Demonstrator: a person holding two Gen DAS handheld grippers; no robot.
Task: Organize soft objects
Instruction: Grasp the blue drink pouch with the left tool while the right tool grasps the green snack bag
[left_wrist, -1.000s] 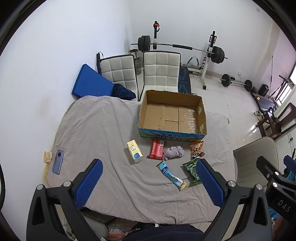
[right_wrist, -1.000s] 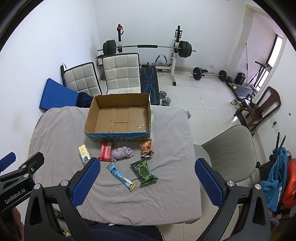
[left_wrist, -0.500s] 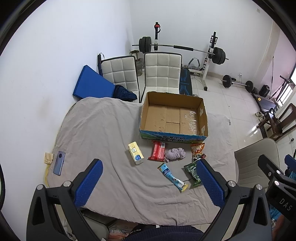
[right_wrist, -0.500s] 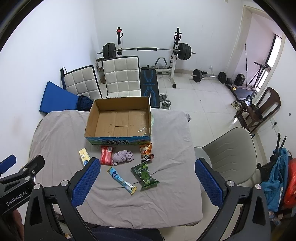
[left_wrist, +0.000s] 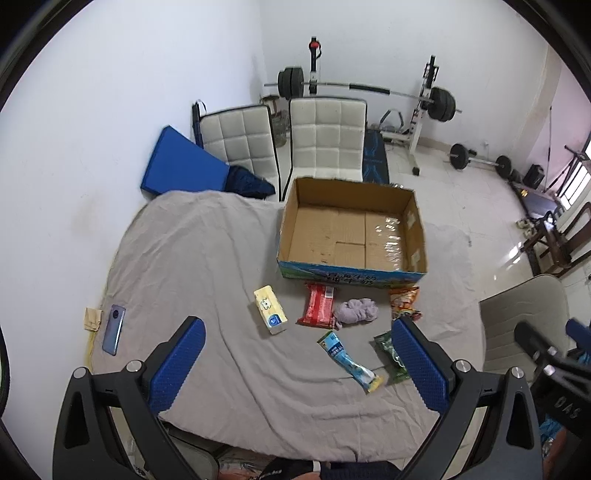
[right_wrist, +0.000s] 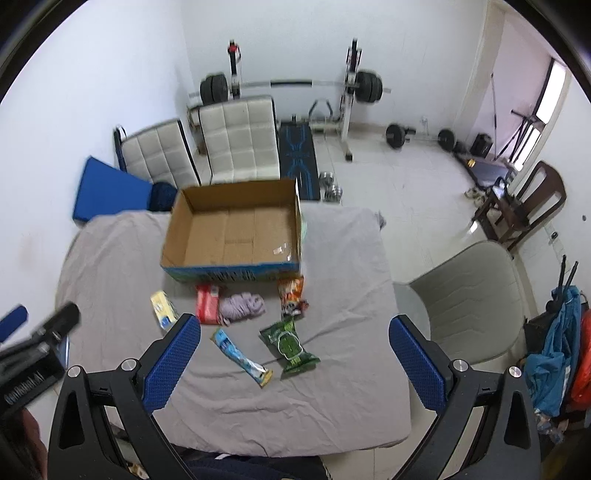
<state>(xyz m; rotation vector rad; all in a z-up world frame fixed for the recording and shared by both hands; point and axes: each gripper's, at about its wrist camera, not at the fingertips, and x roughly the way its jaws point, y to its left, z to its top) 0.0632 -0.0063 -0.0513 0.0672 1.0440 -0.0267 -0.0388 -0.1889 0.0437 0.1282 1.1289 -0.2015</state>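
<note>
The left gripper (left_wrist: 295, 356) is hovering above the table's near edge with its blue pads spread wide, gripping nothing. The right gripper (right_wrist: 291, 354) is likewise hanging over the near edge, jaws wide apart and bare.

Beyond them, on the grey cloth (left_wrist: 192, 266) covering the table, the soft things are lying in a loose cluster toward the middle. A blue tube-shaped packet (right_wrist: 242, 358) and a green packet (right_wrist: 290, 343) are sitting nearest the near edge. Farther in, a yellow tissue pack (left_wrist: 270, 309), a red packet (left_wrist: 319, 305), a crumpled purple cloth (left_wrist: 356, 310) touching the red packet, and an orange snack bag (left_wrist: 404, 302) are lining up just beside the open cardboard box (left_wrist: 351, 229), which is standing toward the far edge, empty. A phone (left_wrist: 114, 329) is resting near the table's left edge.
</note>
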